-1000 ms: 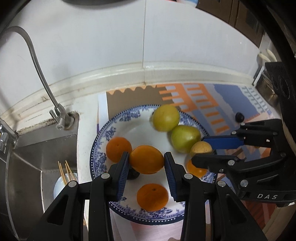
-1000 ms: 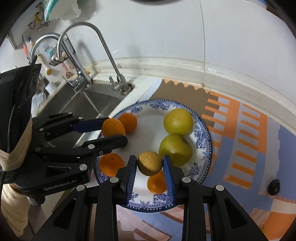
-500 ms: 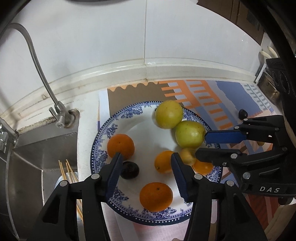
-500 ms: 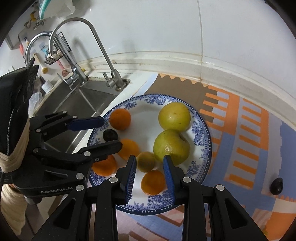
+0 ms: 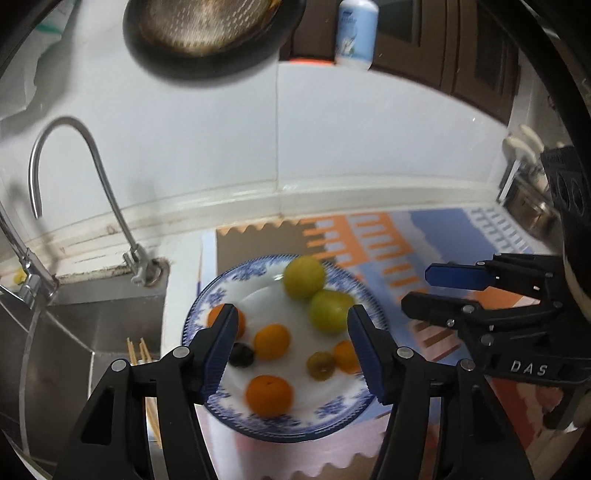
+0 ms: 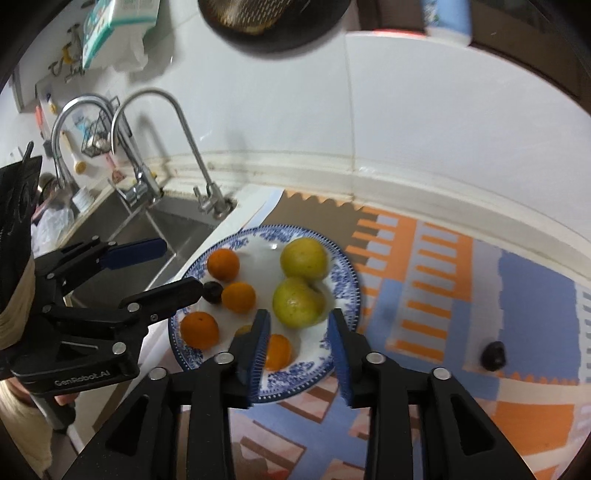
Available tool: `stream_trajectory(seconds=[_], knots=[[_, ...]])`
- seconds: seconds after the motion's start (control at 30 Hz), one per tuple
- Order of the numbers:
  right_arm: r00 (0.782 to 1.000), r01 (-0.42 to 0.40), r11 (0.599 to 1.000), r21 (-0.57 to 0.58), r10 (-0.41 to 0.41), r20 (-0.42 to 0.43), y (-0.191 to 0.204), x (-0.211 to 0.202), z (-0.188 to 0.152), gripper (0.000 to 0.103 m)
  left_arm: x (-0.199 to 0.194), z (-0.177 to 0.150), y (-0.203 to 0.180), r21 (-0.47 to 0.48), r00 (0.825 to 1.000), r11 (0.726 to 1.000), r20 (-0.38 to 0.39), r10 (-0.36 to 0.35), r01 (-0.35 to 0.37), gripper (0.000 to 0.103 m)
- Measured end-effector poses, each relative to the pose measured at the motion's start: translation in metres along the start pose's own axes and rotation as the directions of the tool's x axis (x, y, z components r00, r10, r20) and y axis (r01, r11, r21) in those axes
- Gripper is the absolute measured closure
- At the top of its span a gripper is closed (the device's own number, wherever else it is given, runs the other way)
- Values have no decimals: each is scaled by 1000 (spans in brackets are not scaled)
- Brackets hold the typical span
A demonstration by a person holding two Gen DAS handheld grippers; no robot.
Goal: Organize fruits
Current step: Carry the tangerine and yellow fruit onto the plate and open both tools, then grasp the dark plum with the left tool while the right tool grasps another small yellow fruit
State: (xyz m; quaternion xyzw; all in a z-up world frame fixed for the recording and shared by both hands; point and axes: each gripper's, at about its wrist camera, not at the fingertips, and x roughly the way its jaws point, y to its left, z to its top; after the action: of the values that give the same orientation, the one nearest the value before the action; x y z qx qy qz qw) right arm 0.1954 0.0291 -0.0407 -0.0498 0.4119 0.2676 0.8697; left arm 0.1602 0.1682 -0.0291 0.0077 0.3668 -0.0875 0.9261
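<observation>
A blue-and-white plate (image 5: pixel 280 432) lies on the patterned mat and holds two yellow-green fruits (image 5: pixel 303 277), several oranges (image 5: pixel 269 396), a small brownish fruit (image 5: pixel 320 365) and a dark plum (image 5: pixel 241 354). Above the plate hangs my left gripper (image 5: pixel 291 310), its jaws opening and nothing held between them. To its right, my right gripper (image 6: pixel 298 315) hovers over the plate's near edge (image 6: pixel 347 266); its jaws are also opening and hold nothing. Its left finger partly hides the brownish fruit (image 6: pixel 243 329). A second dark plum (image 6: pixel 493 355) lies alone on the mat, far right.
A steel sink (image 5: pixel 74 332) with curved faucets (image 5: pixel 92 177) lies left of the plate, and chopsticks (image 5: pixel 136 350) stand in it. A dark strainer (image 5: pixel 207 33) hangs on the white wall above. The orange-and-blue mat (image 6: pixel 443 295) stretches right.
The left gripper let go of an orange and the right gripper let go of the small brownish fruit, both left on the plate. Both grippers rose, drew back and spread wider.
</observation>
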Motion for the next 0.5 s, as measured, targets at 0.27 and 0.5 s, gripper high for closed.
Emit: stream_trajectory(seconds=[0.27,0.5], knots=[[993,65,996,65,-71,94,-22,-46,-11,57,-17,11,-38,25,994,999,96,-46,43,37],[977,159,978,133,-176,123,-48,-75,-33,57,-8,19,-74,114,989,990,107,-100,87,37]])
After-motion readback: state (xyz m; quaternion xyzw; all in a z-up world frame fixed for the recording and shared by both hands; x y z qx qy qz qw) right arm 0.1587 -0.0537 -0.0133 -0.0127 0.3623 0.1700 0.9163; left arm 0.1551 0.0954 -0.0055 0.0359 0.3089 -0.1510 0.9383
